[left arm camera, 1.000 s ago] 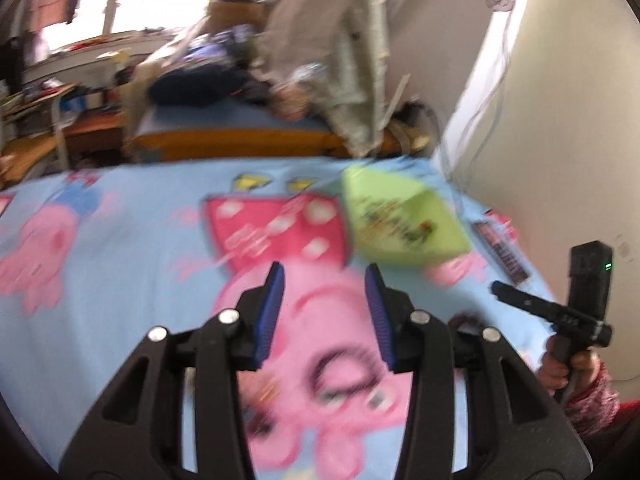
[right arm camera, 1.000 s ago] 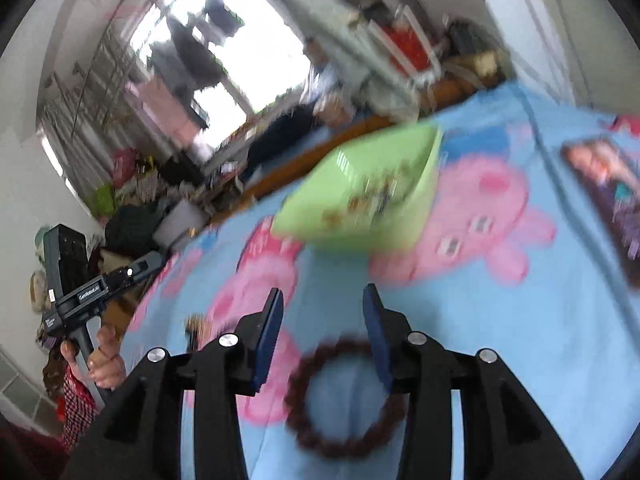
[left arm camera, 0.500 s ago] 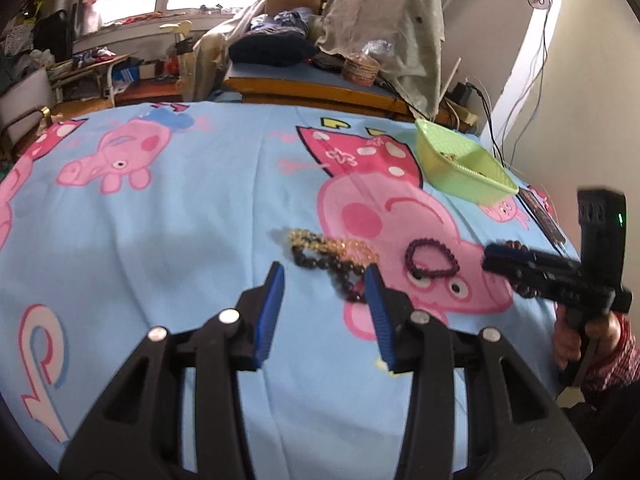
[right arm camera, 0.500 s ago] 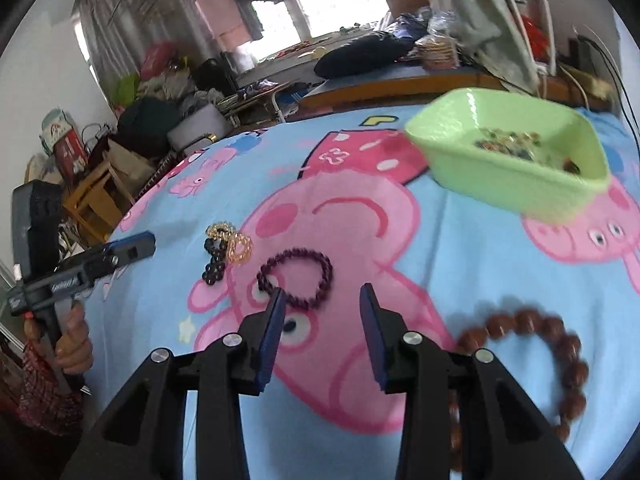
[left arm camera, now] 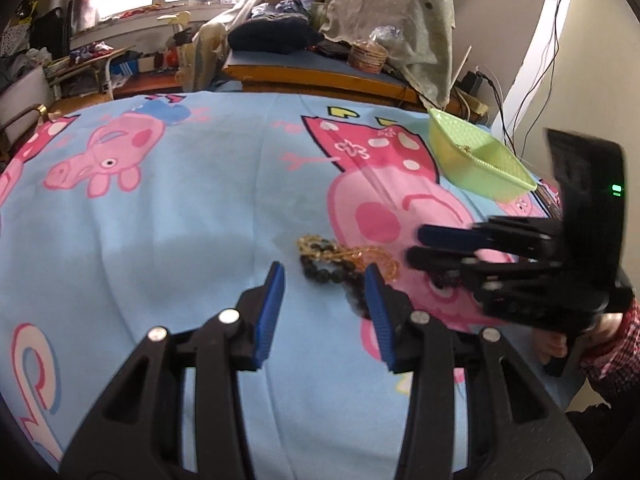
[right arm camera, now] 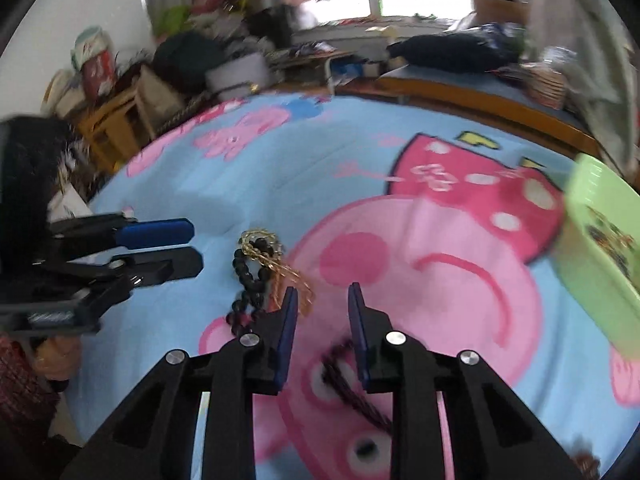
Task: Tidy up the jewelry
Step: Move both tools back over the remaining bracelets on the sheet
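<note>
A tangle of a black bead bracelet (left arm camera: 334, 274), a gold chain (left arm camera: 318, 245) and an amber bracelet (left arm camera: 378, 259) lies on the cartoon bedsheet. My left gripper (left arm camera: 323, 270) hovers open just short of it, with nothing between the pads. In the right wrist view the same black beads (right arm camera: 248, 276) and gold chain (right arm camera: 260, 240) lie left of my right gripper (right arm camera: 323, 288). Its jaws are closing, with a narrow gap and nothing gripped. A dark purple bracelet (right arm camera: 344, 368) lies on the sheet under its fingers. The green basket (left arm camera: 476, 160) holds several small pieces.
The green basket (right arm camera: 600, 240) sits at the bed's far right, near the wall. A brown bead bracelet (right arm camera: 584, 460) shows at the bottom right edge. A wooden bench with piled clothes (left arm camera: 280, 36) borders the bed's far side. A hand in a checked sleeve (left arm camera: 612, 344) holds the right gripper.
The right gripper has swung left from the basket and brown bracelet to the purple bracelet, and its jaws have narrowed. The left gripper has come down closer to the black beads.
</note>
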`<state>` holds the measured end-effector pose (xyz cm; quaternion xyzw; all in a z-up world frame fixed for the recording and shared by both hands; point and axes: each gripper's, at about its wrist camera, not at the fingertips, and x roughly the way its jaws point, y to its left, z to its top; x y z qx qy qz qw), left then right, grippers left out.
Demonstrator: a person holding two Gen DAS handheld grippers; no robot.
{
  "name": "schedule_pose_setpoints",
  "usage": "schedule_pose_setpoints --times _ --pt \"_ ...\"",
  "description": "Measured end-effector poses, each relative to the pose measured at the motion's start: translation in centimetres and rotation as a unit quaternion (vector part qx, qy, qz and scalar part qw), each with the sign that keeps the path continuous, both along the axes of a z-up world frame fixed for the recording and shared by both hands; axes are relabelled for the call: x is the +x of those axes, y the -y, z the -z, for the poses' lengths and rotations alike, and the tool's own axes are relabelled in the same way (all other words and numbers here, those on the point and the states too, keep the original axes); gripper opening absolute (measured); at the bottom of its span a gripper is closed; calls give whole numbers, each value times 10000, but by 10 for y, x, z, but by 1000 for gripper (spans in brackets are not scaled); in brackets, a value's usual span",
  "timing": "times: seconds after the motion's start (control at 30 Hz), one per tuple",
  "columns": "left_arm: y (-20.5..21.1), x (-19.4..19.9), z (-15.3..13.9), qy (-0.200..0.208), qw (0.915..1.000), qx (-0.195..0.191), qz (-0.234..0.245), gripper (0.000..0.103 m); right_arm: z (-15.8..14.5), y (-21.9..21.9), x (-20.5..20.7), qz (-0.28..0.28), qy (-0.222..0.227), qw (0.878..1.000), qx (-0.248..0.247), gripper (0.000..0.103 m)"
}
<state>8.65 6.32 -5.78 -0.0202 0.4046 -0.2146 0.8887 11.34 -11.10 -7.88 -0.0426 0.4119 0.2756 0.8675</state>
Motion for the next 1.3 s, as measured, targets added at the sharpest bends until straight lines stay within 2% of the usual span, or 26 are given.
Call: schedule_pose_setpoints --times 0.13,0.23,0.5,0.63,0.8,1.17,1.2,1.3 --pt "1 -4 3 -46 10000 -10 -18 40 3 -8 8 -65 -43 10000 -40 0" --pt "8 -10 2 -44 9999 -41 90 40 2 13 -2 64 -330 9987 384 0" --pt "56 -32 7 0 9981 270 545 40 2 95 -103 151 -829 9858 1451 0" --pt "78 -40 11 20 9967 492 645 40 7 136 -145 865 -779 9811 1545 0" --pt "93 -46 13 31 9951 643 747 40 2 157 -159 1311 -588 9737 1768 0" --pt "85 -48 13 -2 9953 840 477 40 8 125 -151 814 -631 9852 1368 0" --pt "84 -47 13 -13 9954 835 459 40 9 124 -151 815 -644 9858 1317 10" --pt "81 -45 16 -56 9956 844 415 40 8 119 -153 783 -518 9887 1172 12"
